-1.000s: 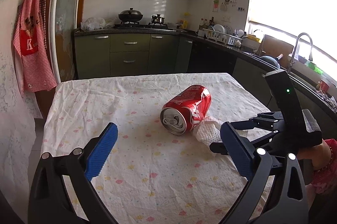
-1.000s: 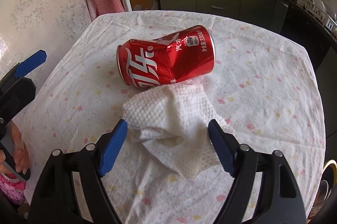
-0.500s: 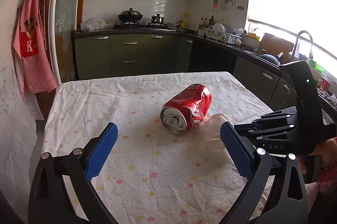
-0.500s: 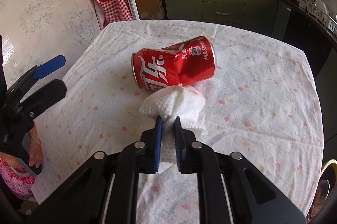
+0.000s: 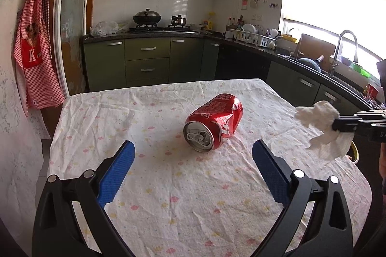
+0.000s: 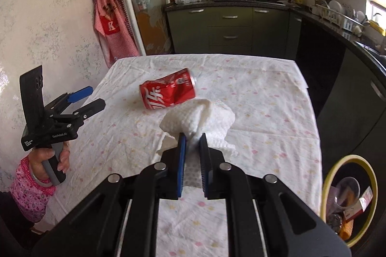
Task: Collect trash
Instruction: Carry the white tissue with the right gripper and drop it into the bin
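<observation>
Holding the soft, light paper towel (image 6: 197, 119) clamped by its bunched middle in the right tongs (image 6: 192, 139) above the tabletop (image 6: 265, 112), keeping the left tongs (image 5: 193, 160) apart and empty, facing the dented, probably slippery can (image 5: 213, 123) lying there.

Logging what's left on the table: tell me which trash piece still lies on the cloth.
The dented red can, lying on its side. The white paper towel is pinched in the right gripper.
</observation>
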{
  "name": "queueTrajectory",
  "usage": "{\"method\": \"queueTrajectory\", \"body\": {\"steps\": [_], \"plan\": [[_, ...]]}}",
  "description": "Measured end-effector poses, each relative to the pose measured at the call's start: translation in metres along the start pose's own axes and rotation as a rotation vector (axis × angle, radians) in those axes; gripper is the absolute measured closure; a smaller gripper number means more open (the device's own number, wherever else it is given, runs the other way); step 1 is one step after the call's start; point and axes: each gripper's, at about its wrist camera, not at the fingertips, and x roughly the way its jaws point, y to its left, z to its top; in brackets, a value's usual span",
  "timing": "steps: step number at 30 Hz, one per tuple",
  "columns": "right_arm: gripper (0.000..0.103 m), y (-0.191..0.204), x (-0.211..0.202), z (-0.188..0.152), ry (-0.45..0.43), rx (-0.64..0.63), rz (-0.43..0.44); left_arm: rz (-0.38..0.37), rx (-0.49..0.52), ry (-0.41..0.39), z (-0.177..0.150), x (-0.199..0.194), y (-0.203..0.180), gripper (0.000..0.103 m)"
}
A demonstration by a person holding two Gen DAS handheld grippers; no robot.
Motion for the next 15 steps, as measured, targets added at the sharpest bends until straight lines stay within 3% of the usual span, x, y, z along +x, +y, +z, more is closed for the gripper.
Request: {"method": "queueTrajectory", "body": {"steps": [15], "plan": [[0.090,-0.170,-0.095,-0.062,-0.006,0.301,-0.463,0.005,0.038,0.028,-0.003,0.009,-0.007,0.006]]}}
